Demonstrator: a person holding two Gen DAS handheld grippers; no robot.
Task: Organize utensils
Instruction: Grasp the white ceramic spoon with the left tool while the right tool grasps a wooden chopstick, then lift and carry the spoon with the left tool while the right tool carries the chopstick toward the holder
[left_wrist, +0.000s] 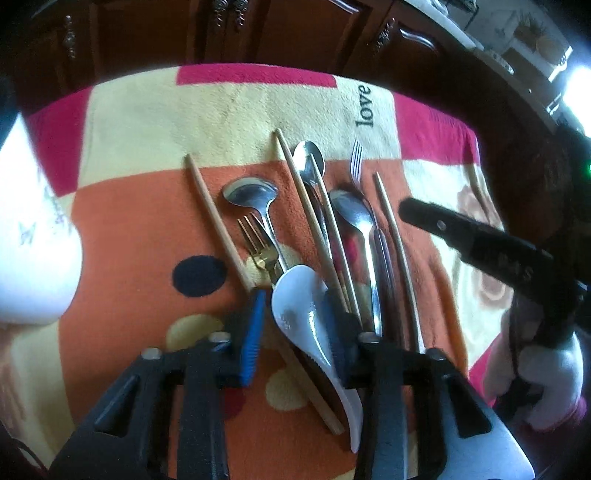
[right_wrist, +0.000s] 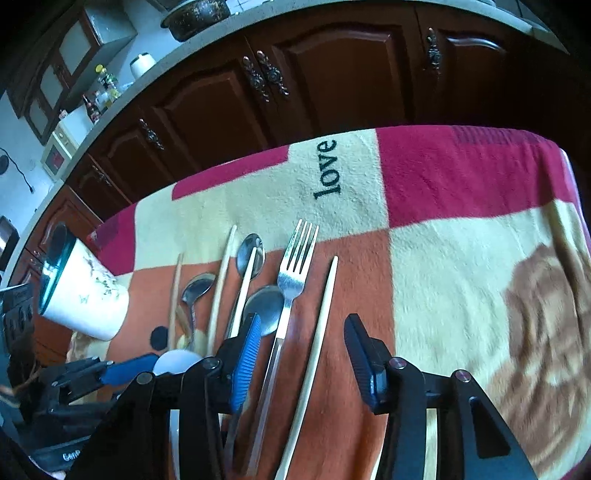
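My left gripper (left_wrist: 299, 325) hangs low over the blanket with a white ceramic spoon (left_wrist: 295, 302) between its jaws. A thin strip of cloth shows between the blue pad (left_wrist: 253, 332) and the spoon, so it stands open. Beside the spoon lie a gold fork (left_wrist: 258, 240), steel spoons (left_wrist: 251, 194), a silver fork (left_wrist: 356, 162) and several wooden chopsticks (left_wrist: 218, 221). My right gripper (right_wrist: 303, 354) is open over the silver fork's (right_wrist: 295, 273) handle and a pale chopstick (right_wrist: 321, 321), not touching them. In the left wrist view one finger of the right gripper (left_wrist: 461, 236) shows.
A white cup (right_wrist: 81, 299) lies tilted at the left of the blanket (right_wrist: 461, 277); it is also at the left edge of the left wrist view, cup (left_wrist: 33, 240). Dark wooden cabinets (right_wrist: 332, 81) stand behind. A white-gloved hand (left_wrist: 554, 373) holds the right gripper.
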